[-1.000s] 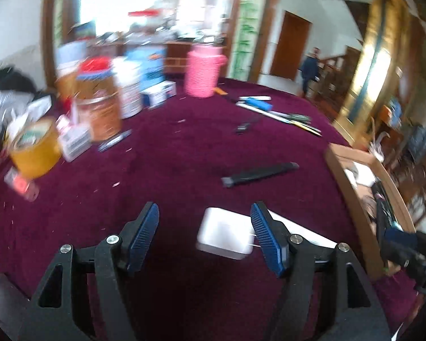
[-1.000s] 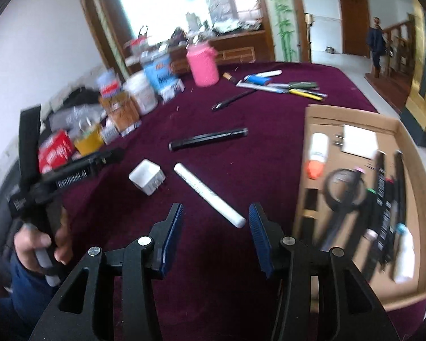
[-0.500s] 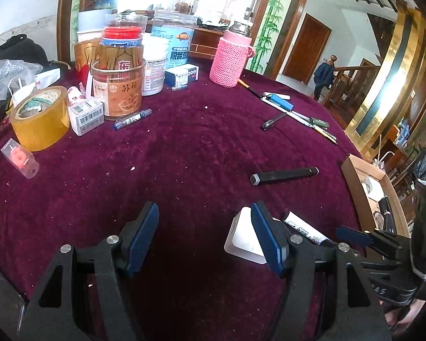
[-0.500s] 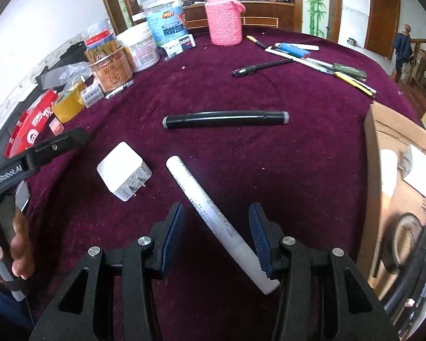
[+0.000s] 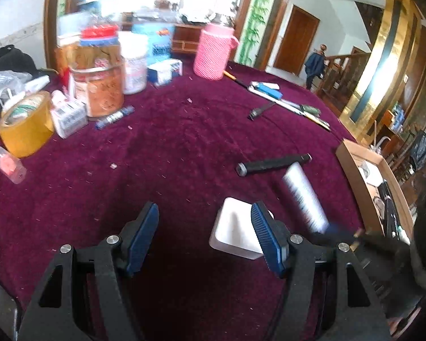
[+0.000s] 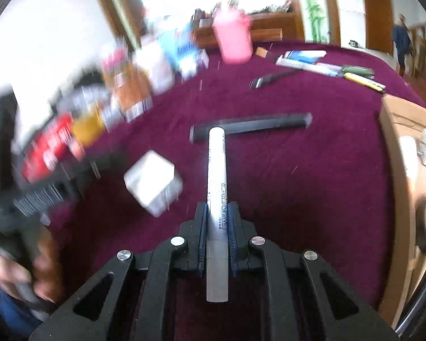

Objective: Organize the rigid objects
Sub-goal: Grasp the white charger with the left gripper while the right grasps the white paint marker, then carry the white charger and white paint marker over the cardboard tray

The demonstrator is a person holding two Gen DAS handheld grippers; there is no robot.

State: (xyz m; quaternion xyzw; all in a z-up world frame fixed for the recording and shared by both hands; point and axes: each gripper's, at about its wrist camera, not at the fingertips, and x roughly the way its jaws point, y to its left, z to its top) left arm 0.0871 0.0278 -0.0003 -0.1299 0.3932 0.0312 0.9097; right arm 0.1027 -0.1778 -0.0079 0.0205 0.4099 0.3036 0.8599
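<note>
tape roll (image 5: pixel 24 123), yellow-brown, sits at far left of the maroon tablecloth (image 5: pixel 170 156); jars and small boxes crowd just beside it, then a pink knitted container (image 5: pixel 213 52) further back. left gripper (image 5: pixel 204 236) hangs over the cloth with jaws spread wide, nothing pinched; the white cube charger (image 5: pixel 233 231) lies on the cloth, partly hidden behind the right-hand pad, apparently not touched, though the overlap makes that hard to confirm. black marker (image 5: pixel 272 164) lies flat beyond the charger. right gripper (image 6: pixel 217 216) has just been closing and now pinches the white marker (image 6: pixel 217 170) near its grey cap end, pads pressed on both sides; barrel sticks forward, tip overlapping the black marker in the right wrist view. left wrist view shows the white marker blurred and tilted. loose pens (image 6: pixel 326 66) lie at the back. cardboard tray (image 5: pixel 352 167) stands at far right, holding pens and other small items.
</note>
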